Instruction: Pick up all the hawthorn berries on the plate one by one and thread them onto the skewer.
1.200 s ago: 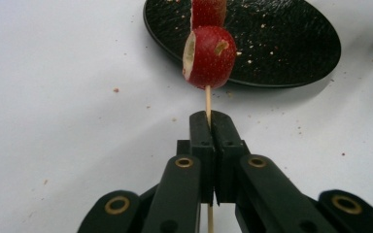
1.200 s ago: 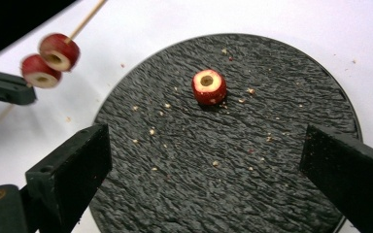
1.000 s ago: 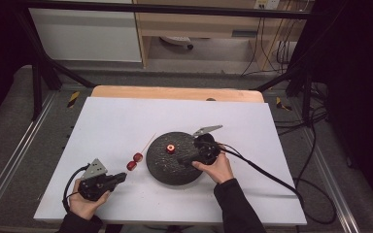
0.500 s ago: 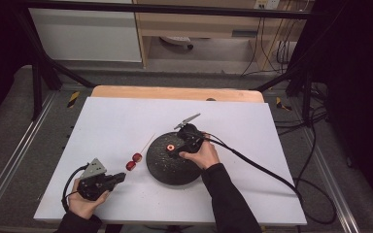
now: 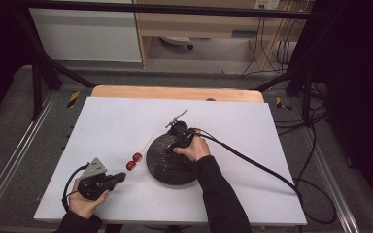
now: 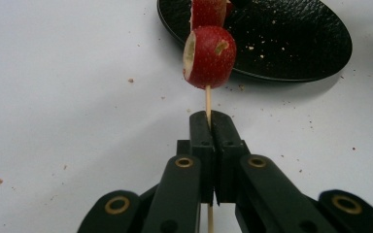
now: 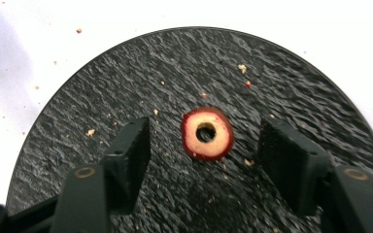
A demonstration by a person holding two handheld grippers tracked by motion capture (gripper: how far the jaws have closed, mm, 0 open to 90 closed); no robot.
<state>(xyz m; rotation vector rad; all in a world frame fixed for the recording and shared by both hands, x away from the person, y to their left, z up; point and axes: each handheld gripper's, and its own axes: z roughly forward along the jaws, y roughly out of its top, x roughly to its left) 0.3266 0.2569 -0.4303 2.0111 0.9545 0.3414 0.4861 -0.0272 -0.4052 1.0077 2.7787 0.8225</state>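
My left gripper (image 6: 209, 121) is shut on the lower end of a thin wooden skewer (image 6: 207, 99). Two red fruit pieces (image 6: 209, 57) are threaded on the skewer, which points toward the black plate (image 6: 291, 39). In the high view this gripper (image 5: 121, 175) rests near the table's front left, the fruit pieces (image 5: 134, 161) just left of the plate (image 5: 162, 170). My right gripper (image 7: 208, 143) hovers over the plate (image 7: 150, 73), its jaws having just been closing. A cored red fruit ring (image 7: 207, 133) lies between them, with a gap to each pad.
Crumbs dot the plate and the white tabletop (image 5: 116, 121). A wooden strip (image 5: 175, 93) runs along the table's far edge. The right gripper's thick cable (image 5: 252, 162) trails off to the right front. Metal rails flank the table.
My right hand has slid left over the plate and now covers the red ring that lay in sight before. The left hand and skewer have stayed put.
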